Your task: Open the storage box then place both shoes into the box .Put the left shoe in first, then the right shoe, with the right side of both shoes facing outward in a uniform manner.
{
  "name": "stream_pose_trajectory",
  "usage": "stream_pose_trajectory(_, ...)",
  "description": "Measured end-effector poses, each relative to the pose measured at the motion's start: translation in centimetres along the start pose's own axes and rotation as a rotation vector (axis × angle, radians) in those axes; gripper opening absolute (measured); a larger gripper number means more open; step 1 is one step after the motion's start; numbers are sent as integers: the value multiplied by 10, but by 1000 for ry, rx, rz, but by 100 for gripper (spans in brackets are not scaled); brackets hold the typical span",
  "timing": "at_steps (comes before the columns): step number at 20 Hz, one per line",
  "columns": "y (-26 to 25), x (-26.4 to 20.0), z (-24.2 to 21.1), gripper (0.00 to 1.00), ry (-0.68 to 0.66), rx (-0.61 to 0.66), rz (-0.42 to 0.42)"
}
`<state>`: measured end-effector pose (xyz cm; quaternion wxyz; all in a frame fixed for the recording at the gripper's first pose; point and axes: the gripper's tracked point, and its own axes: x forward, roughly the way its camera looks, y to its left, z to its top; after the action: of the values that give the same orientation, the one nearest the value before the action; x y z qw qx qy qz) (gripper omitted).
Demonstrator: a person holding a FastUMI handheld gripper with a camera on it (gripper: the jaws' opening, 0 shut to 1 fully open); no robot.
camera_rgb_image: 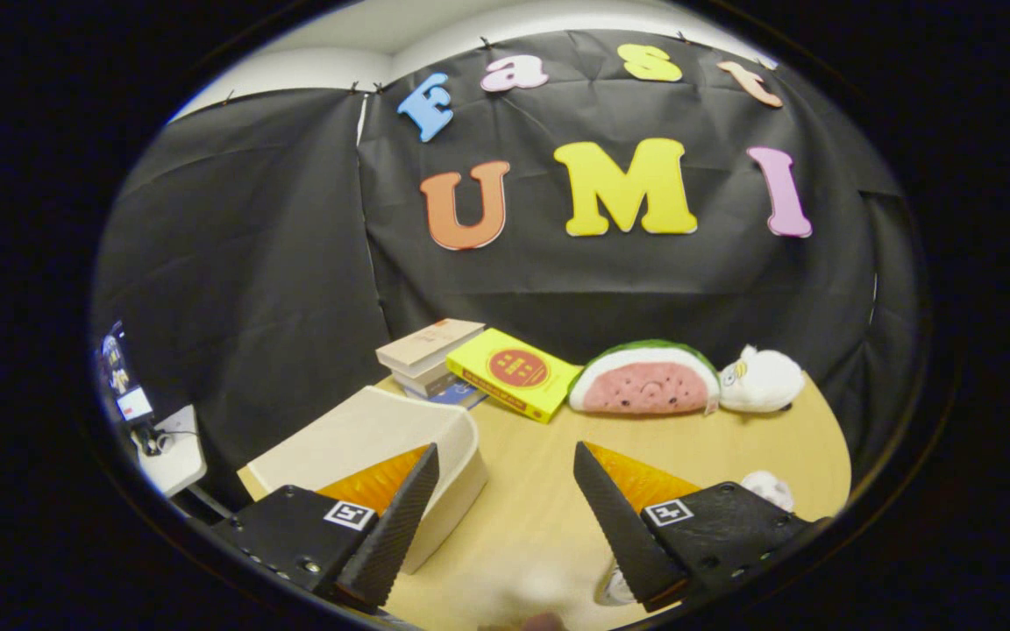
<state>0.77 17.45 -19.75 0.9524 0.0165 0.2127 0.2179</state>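
Above the smooth wooden table [540, 491], the gripper [505, 513] gapes empty beside the cream, curved-walled storage box [382, 434].

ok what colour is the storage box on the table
Cream-white, seen best in the gripper view: the storage box sits behind the left finger of the open gripper.
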Motion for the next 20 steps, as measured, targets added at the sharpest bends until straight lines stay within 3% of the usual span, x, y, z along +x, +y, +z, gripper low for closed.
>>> stream_pose_trajectory(9,77,39,-74,95,208,267,109)
stream_pose_trajectory(15,85,54,-89,96,263,565,156)
stream_pose_trajectory(20,97,59,-91,96,297,675,211)
